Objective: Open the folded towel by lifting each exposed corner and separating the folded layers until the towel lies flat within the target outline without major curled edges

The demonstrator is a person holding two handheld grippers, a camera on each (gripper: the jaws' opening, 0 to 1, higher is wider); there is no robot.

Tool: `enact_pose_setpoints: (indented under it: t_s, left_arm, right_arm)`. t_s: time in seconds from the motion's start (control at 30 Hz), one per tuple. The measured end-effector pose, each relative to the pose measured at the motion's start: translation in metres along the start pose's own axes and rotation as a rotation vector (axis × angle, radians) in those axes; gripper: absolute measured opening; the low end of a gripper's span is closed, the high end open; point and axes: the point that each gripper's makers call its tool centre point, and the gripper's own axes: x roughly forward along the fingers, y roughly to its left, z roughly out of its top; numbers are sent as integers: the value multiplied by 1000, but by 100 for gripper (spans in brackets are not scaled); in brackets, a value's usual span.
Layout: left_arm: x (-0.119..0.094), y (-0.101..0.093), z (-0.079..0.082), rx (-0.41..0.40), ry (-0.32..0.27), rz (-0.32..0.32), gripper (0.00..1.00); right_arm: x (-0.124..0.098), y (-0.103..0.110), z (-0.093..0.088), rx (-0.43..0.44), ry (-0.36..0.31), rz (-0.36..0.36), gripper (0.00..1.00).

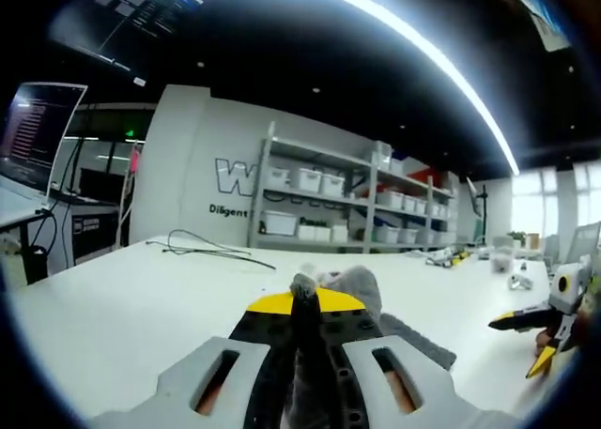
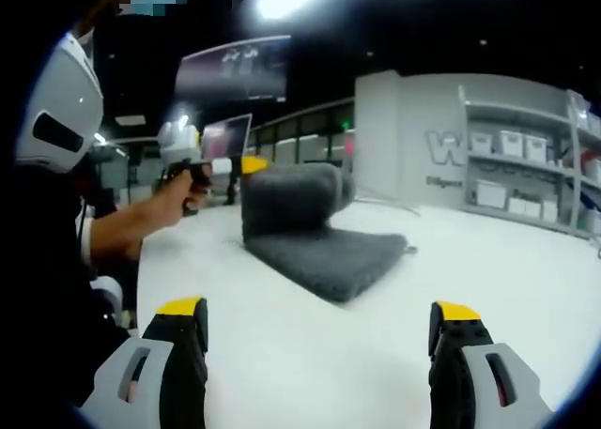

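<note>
Right gripper view shows the white tabletop (image 2: 488, 260) carrying the grey towel (image 2: 319, 251), its top layer lifted to peel the fold apart. Left claw (image 1: 302, 302) pinches that raised corner; right claw (image 2: 319, 330) waits wide open, well short of the towel.

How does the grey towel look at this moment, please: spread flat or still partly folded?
Partly folded. In the right gripper view the grey towel has one layer flat on the white table, while the left gripper lifts another part into a raised curl.
</note>
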Motion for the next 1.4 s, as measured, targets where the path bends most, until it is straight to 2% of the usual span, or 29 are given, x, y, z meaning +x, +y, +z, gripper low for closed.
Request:
enact_pose_setpoints:
  t_s: [0.43, 0.83, 1.4]
  left_arm:
    - [-4, 17, -5, -24, 10, 36, 5]
    - [-12, 36, -8, -6, 22, 86, 5]
    - [-16, 49, -12, 2, 28, 121, 5]
  right_arm:
    - [0, 1, -1, -5, 9, 4, 100]
    - [5, 5, 0, -9, 14, 21, 100]
    - [8, 7, -2, -10, 19, 27, 100]
